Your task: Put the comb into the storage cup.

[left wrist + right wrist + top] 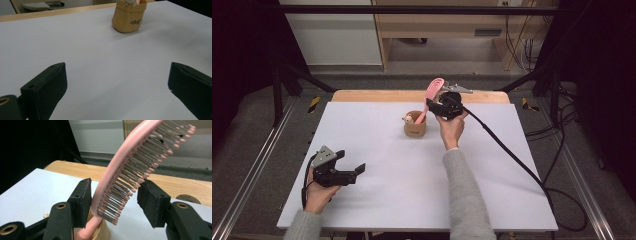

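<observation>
A pink hairbrush (434,89) stands handle-down in a small tan cup (415,128) at the back middle of the white table (387,200). My right gripper (432,107) is raised beside the cup with its jaws on either side of the brush head. In the right gripper view the brush (117,170) leans between the pads, bristles toward the right pad, and my right gripper (113,197) is open, with a small gap at the bristle tips. My left gripper (350,161) rests near the table's front left, open and with nothing in it (117,85). The cup (127,21) is far ahead of it.
A small pale object (408,119) also sticks out of the cup. A wooden strip (387,96) edges the far side of the table. The right gripper's black cable (512,155) trails across the right half of the table and off its edge.
</observation>
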Motion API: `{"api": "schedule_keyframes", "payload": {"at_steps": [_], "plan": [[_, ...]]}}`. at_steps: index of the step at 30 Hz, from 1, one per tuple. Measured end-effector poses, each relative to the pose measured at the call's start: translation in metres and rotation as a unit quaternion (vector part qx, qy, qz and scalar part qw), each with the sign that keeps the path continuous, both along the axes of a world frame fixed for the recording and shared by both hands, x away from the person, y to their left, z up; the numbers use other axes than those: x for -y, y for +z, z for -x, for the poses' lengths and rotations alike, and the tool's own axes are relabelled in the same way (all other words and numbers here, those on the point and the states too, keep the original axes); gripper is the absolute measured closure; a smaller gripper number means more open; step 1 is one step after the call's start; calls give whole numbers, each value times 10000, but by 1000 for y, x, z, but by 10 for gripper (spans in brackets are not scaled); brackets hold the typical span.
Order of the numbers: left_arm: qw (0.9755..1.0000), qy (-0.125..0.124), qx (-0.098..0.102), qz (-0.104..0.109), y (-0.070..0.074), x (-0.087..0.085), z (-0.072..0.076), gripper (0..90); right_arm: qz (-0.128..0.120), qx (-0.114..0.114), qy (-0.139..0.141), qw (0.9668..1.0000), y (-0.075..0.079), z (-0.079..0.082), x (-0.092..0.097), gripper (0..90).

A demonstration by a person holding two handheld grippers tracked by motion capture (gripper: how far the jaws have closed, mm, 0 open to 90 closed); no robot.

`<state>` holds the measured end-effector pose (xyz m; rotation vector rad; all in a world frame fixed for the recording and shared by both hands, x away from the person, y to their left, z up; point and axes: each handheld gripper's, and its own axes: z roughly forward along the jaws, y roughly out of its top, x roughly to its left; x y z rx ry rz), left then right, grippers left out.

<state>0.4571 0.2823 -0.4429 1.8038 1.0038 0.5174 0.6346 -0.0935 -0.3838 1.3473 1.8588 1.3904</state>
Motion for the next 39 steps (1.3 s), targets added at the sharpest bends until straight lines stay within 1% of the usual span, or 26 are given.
{"api": "schedule_keyframes", "payload": {"at_steps": [4, 6, 8, 10, 16, 18, 20, 23, 26, 30, 32, 34, 35, 37, 39], "plan": [[10000, 2, 5, 0, 0, 0, 0, 23, -3, 32, 28, 10000, 2, 2, 0, 411], [10000, 1, 3, 2, 0, 0, 0, 23, 24, 66, 55, 10000, 2, 3, 0, 367], [10000, 5, 0, -2, 0, 0, 0, 23, 134, 174, 92, 9997, 2, 4, 0, 331], [10000, 8, 6, 2, 0, 0, 0, 23, 186, 221, 123, 9995, 3, 6, 0, 287], [10000, 2, 0, -3, 0, 0, 0, 23, 234, 330, 220, 9989, 6, 11, 2, 156], [10000, 6, 1, -4, 0, 0, 0, 23, 256, 394, 256, 9986, 7, 13, 3, 124], [10000, 8, 0, -3, 0, 0, 0, 23, 175, 451, 297, 9984, 8, 16, 5, 96], [10000, 12, -1, -13, 0, 0, 0, 23, 158, 465, 339, 9982, 11, 21, 7, 44], [10000, 13, -5, -16, 0, 0, 0, 23, 133, 463, 404, 9980, 12, 26, 11, 24], [10000, 15, 0, -17, 0, 1, 0, 23, 153, 518, 531, 9971, 14, 34, 15, 1], [10000, 15, 3, -14, 0, 0, 0, 23, 97, 530, 654, 9964, 15, 39, 18, 1], [10000, 18, 13, -8, 1, 1, 0, 23, 118, 554, 776, 9954, 16, 42, 21, 0], [10000, 17, 13, -6, 1, 1, 0, 23, 171, 577, 816, 9948, 16, 45, 22, 0], [10000, 13, 9, -14, 0, 1, 0, 23, 198, 585, 847, 9945, 17, 49, 25, 0], [10000, 5, 1, -15, 0, 1, 0, 23, 157, 605, 895, 9940, 17, 53, 28, 0]]}}
